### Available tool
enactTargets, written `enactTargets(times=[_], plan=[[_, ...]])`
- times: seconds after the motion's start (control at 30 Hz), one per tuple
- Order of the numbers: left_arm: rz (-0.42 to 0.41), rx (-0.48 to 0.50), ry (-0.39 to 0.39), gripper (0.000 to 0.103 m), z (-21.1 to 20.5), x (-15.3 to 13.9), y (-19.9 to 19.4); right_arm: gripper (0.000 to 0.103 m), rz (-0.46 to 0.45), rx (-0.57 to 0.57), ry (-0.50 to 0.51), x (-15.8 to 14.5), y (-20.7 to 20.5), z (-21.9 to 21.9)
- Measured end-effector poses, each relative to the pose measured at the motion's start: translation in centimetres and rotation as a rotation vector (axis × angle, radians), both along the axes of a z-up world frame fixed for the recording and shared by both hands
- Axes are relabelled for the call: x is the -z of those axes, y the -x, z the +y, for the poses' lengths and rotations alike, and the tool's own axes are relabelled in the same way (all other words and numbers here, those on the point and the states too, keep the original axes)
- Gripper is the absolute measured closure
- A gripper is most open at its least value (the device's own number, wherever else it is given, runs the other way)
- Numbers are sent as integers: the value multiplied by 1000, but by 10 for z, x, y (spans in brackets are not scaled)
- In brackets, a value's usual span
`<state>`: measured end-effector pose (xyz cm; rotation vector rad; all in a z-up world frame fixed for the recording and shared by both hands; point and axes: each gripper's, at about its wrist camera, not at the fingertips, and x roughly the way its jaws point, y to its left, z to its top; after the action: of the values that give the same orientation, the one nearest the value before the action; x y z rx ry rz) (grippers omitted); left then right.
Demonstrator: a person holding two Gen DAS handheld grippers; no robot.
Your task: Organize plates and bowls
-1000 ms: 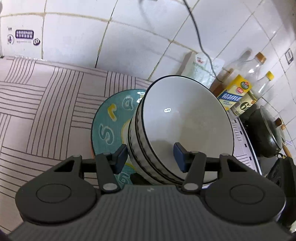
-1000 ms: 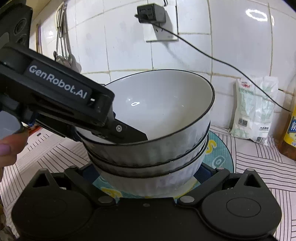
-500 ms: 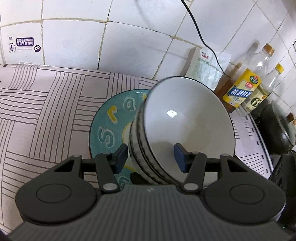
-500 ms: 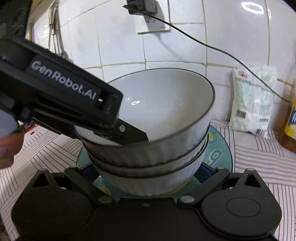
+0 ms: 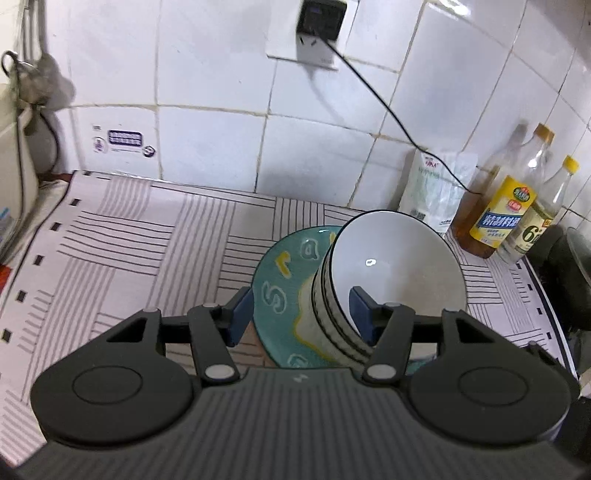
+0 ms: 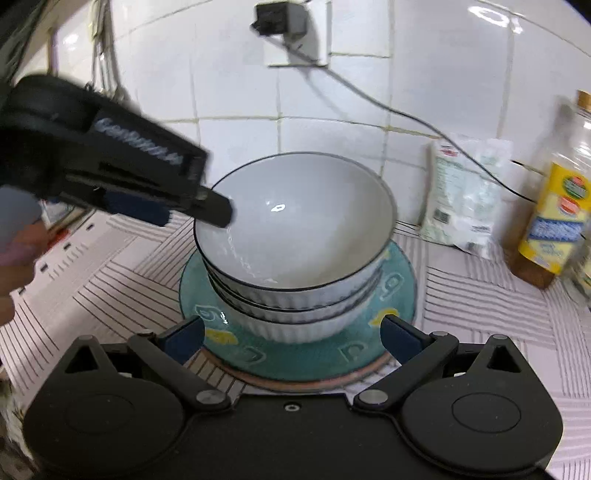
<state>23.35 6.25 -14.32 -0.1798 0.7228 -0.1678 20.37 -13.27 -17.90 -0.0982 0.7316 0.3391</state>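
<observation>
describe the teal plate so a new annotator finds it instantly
On the striped counter mat, below the wall socket, sits a stack of white ribbed bowls. The teal plate lies directly under them: the only coloured dish, marked with yellow and white shapes.

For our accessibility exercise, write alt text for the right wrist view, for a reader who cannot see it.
Three white bowls sit stacked on a teal plate on a striped mat. The open right gripper faces the stack from the near side, and the left gripper is at the top bowl's left rim. A bag and bottle stand by the tiled wall.
</observation>
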Motion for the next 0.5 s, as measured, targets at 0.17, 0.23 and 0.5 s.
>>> enactTargets(times=[0.17,0.23,0.5], plan=[[-25,-28,-6,46,11,-18,31,0,21,75,-15,-21,15,-9],[-25,-44,-8,46,16,-26,43,0,79,100,17,-27,17,-10],[-35,-36,44,43,32,-48,87,0,59,161,87,-60,47,-17]])
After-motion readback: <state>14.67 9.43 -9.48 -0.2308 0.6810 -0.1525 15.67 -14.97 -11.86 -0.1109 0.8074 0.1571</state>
